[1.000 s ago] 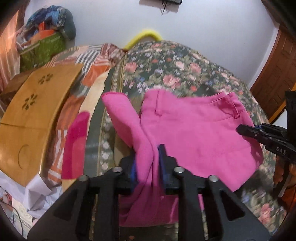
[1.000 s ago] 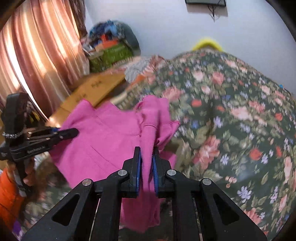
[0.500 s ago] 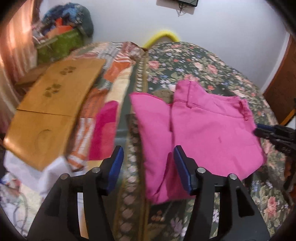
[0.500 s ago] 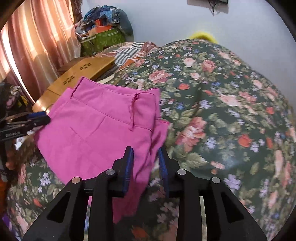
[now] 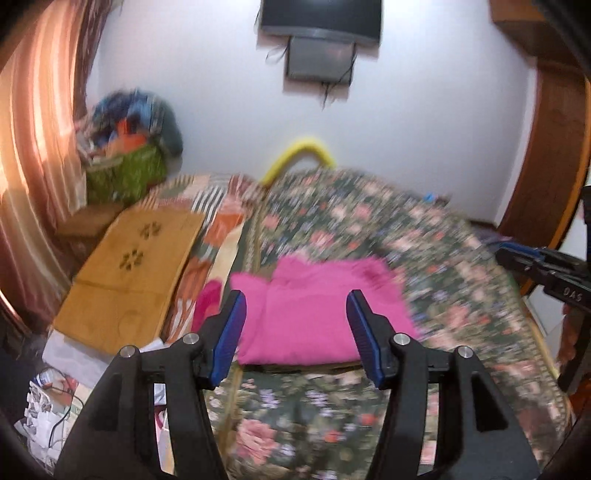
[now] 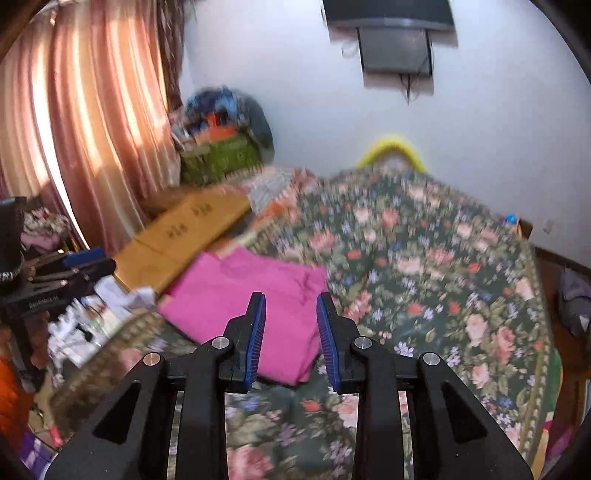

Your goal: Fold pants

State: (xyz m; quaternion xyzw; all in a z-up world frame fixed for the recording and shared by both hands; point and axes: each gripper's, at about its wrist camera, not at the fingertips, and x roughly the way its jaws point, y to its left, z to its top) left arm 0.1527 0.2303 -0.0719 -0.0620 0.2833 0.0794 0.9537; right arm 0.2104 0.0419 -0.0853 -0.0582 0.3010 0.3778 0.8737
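Well, the pink pants (image 5: pixel 314 317) lie folded flat on my floral bedspread (image 5: pixel 424 258), dead ahead at twelve o'clock, free of both claws. My left gripper (image 5: pixel 295 332) gapes wide and empty above them, and my right gripper (image 6: pixel 290 332) stands narrower, also holding nothing. A wooden board (image 5: pixel 133 273) rests at ten o'clock.

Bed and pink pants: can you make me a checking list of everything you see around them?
Surface: bed with floral bedspread, blurred by motion.
Job's things: pink pants lie folded on the bedspread, held by nothing.
Clutter: wooden board beside the bed; papers on the floor; pile of clothes in the corner.
Grippers: left gripper open and empty; right gripper open and empty, both above the pants.
Cables: wires hang under the wall-mounted TV.
Surroundings: curtain, white wall, wooden door.
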